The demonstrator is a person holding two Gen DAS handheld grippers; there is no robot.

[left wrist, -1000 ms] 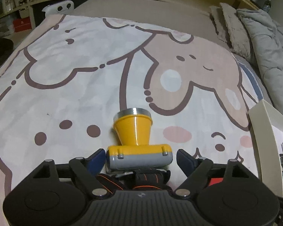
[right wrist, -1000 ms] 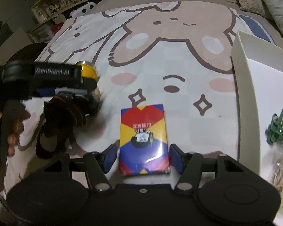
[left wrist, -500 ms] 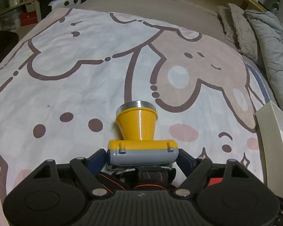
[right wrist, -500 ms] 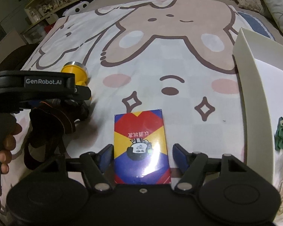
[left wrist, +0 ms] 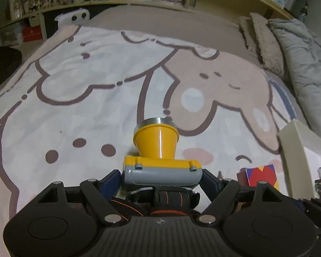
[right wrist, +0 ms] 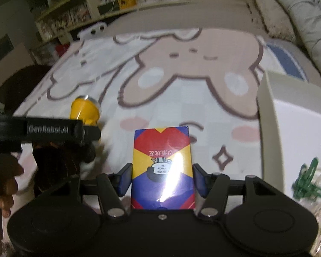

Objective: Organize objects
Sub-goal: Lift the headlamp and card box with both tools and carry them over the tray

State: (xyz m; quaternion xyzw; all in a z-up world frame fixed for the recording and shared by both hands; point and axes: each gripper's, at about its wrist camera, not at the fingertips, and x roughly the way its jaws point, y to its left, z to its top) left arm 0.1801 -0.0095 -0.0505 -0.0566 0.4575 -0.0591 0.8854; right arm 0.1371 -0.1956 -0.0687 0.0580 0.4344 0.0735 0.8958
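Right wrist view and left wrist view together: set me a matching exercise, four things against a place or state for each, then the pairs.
Things:
1. headlamp
2. card box
3. green clip
4. white tray

Places or states:
A. lies inside the tray, beside pale cord
B. between the fingers of the left gripper
C. stands at the right edge of the printed bedspread
D. between the fingers of the right gripper, whose jaws have just been closing

Pairs: 1-B, 2-D, 3-A, 4-C

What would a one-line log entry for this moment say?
left gripper: shut on yellow-grey plastic headlamp | right gripper: just closed on red-yellow-blue card box
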